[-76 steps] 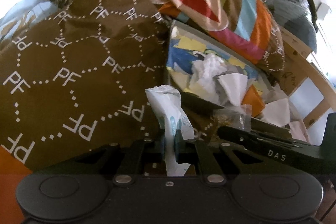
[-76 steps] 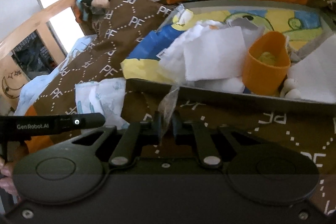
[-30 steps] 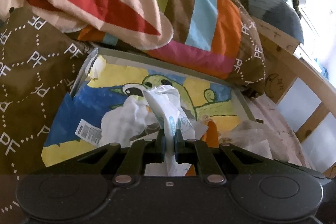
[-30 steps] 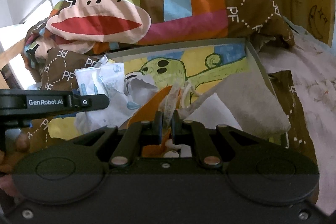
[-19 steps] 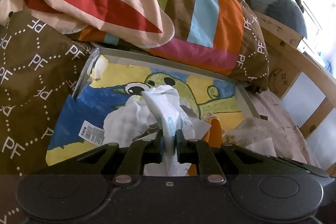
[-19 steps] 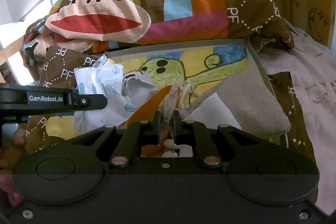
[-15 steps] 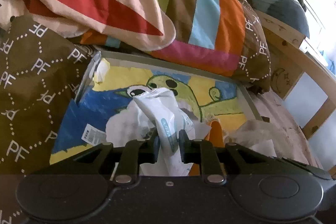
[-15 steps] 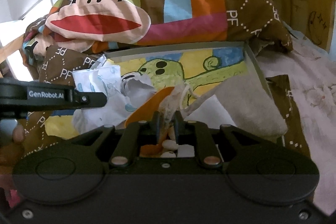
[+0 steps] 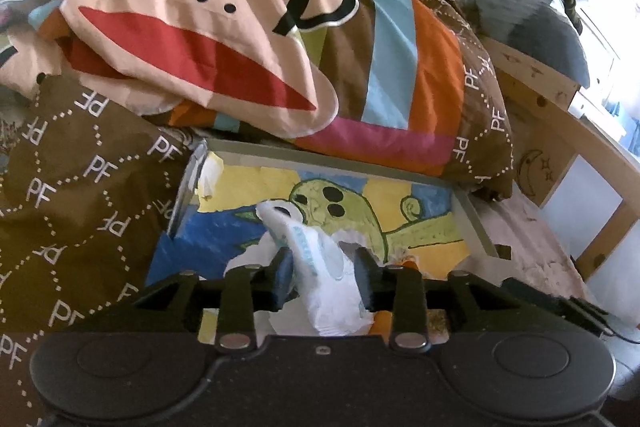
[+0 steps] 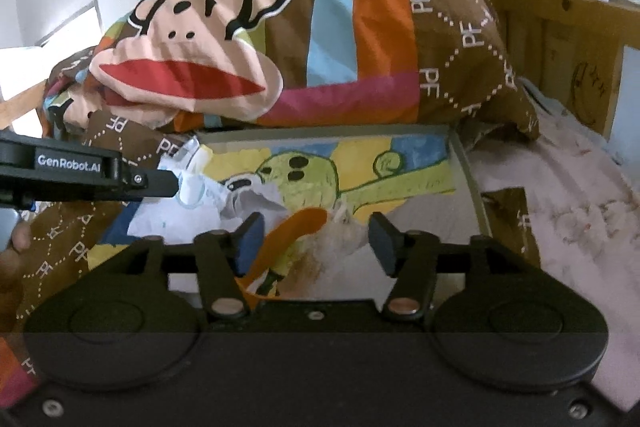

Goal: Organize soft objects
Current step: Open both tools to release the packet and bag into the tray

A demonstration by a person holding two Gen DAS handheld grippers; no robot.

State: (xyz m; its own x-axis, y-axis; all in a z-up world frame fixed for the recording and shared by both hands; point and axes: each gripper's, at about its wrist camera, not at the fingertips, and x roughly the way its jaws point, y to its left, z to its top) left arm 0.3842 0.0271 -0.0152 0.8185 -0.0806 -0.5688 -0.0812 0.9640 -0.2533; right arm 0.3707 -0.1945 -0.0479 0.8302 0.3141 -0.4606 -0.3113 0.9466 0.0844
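A shallow grey box [image 9: 320,159] with a painted green cartoon figure on its floor lies on the bed. My left gripper [image 9: 324,275] is open above it; a white tissue pack with blue print [image 9: 320,267] sits loose between its fingers. My right gripper [image 10: 312,243] is open over the same box [image 10: 464,163]; a crumpled clear wrapper [image 10: 340,235] and an orange cup [image 10: 296,227] lie between its fingers. White tissues [image 10: 180,223] are piled in the box's left part. The left gripper's body [image 10: 80,171] shows in the right wrist view.
A monkey-face duvet [image 9: 224,39] with coloured stripes is heaped behind the box. Brown "PF" fabric [image 9: 80,195] lies to the left. A wooden bed frame [image 9: 560,131] and pink sheet [image 10: 568,211] are on the right.
Both grippers carried their items over the box. The left gripper has opened off the tissue pack, and the right gripper has opened off the clear wrapper.
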